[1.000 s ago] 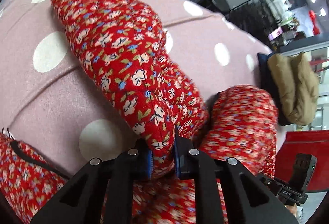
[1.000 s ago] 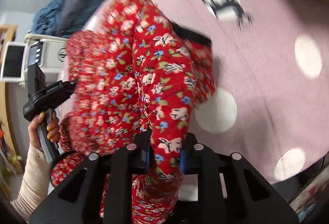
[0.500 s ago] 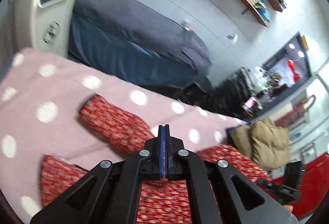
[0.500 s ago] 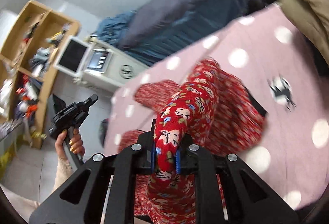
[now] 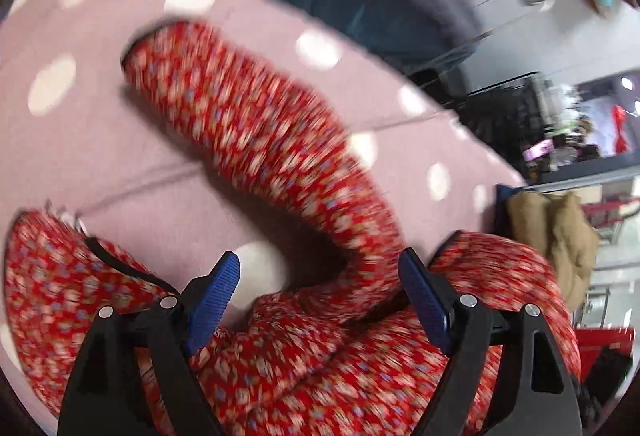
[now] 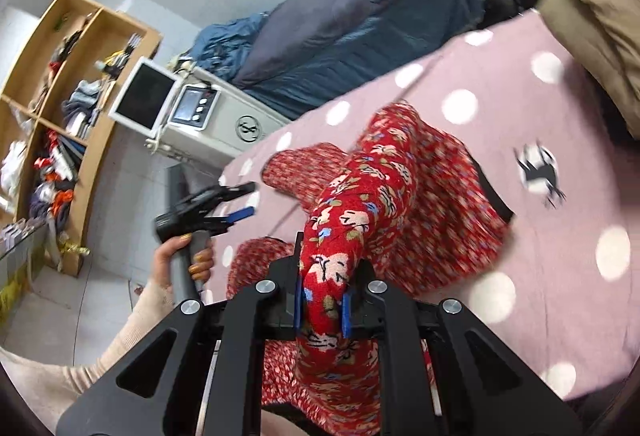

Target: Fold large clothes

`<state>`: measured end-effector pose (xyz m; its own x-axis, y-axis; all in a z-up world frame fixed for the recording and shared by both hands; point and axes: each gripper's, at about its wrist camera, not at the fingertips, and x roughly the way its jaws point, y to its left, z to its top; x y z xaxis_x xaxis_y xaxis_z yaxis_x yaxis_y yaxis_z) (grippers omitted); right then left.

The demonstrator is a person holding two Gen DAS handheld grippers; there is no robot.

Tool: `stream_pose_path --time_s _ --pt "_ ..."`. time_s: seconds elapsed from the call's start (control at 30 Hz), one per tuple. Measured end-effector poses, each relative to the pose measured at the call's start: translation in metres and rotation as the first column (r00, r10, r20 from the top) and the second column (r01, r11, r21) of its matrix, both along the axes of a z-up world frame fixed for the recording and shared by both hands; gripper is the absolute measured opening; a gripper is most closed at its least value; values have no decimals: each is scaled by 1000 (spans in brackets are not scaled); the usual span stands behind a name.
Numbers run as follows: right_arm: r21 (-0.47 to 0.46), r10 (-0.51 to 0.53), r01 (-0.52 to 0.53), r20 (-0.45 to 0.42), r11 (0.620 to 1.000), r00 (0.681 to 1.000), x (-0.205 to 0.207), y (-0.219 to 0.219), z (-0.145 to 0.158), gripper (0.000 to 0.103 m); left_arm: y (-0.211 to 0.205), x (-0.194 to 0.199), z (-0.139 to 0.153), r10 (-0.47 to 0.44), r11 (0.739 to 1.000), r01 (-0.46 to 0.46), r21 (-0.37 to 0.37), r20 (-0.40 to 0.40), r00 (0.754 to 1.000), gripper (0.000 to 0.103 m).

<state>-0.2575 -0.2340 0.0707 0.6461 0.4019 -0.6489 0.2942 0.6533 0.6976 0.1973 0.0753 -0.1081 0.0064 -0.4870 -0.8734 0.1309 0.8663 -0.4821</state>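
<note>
A red floral padded garment (image 5: 256, 132) lies crumpled on the pink polka-dot bed cover (image 5: 80, 140), one long sleeve stretching away from me. My left gripper (image 5: 320, 264) hovers over it with its jaws opening wide; the blue pads (image 5: 216, 288) press on nothing, though the sleeve runs close by the right pad. In the right wrist view my right gripper (image 6: 322, 292) is shut on a fold of the garment (image 6: 400, 196) and holds it up off the bed cover (image 6: 560, 236). The left gripper (image 6: 236, 204) shows there too, held in a hand off the bed's left edge.
A dark blue-grey bedding pile (image 6: 360, 20) lies beyond the bed. A white machine with a screen (image 6: 192, 108) and a wooden shelf unit (image 6: 52, 96) stand at the left. A tan padded coat (image 6: 592, 8) rests at the far right corner. A cream sleeve (image 6: 120, 332) reaches in below.
The left gripper let go of the garment's sleeve, rose shut and empty, then came back down with its jaws spread wide. The right gripper lifted its fold of garment well above the bed.
</note>
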Motion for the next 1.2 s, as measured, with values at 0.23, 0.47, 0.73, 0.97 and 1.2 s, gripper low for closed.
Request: stream_pose_path --time_s 0.23,0.47,0.73,0.97,1.2 --pt "11 -70 70 -40 997 997 -22 4 -16 14 -61 -8 -45 -49 994 41 -106 -75 996 82" --pt "1 -78 78 -45 997 996 -12 12 -18 14 -117 -9 -78 -159 987 159 -5 -90 983 16" --pt "1 -48 48 17 999 999 -14 8 6 14 -35 -17 36 -39 965 76 -249 152 988 12" --pt "-18 -15 17 90 1000 996 8 -18 34 13 85 6 162 253 941 -131 -311 396 883 12" --pt "157 -179 169 51 973 983 92 -93 -4 45 142 49 141 385 917 -321 -237 315 868 64"
